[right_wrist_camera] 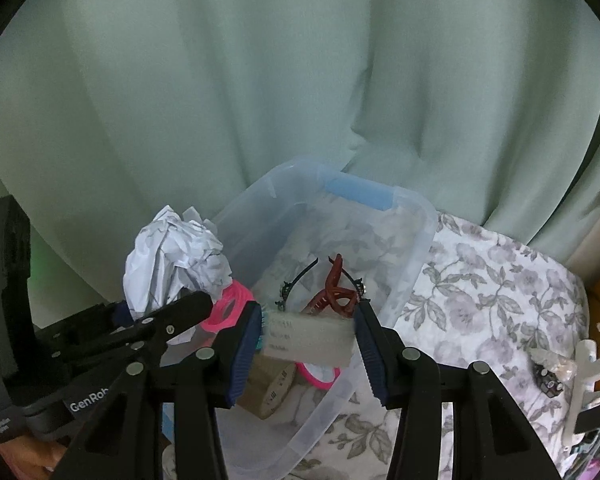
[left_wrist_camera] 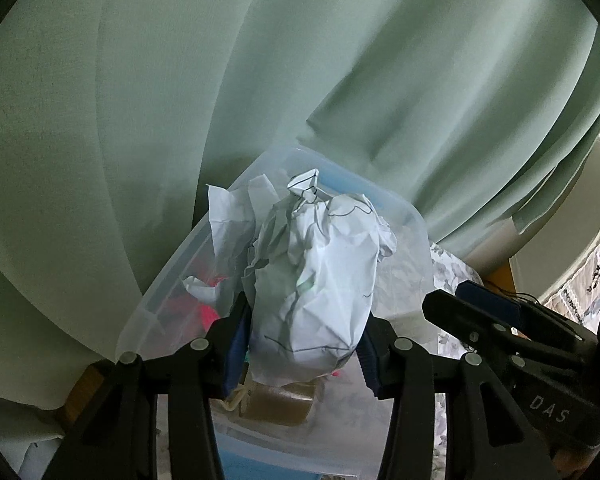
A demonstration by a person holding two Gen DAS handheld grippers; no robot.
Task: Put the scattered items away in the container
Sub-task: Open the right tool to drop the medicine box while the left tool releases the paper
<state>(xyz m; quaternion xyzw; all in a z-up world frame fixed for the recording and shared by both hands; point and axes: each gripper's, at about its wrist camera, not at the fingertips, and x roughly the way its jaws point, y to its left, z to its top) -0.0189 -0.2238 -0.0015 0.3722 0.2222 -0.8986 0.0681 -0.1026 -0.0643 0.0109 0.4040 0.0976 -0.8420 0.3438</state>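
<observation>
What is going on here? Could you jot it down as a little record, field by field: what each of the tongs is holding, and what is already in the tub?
Left tongs: shut on a crumpled paper ball, held over the tub
Right tongs: shut on a small whitish block, also over the tub
Container: clear plastic tub with a blue handle
Already inside: red hair claw, pink ring, black hair clip, tape roll
Surface: floral cloth
Backdrop: green curtain
</observation>
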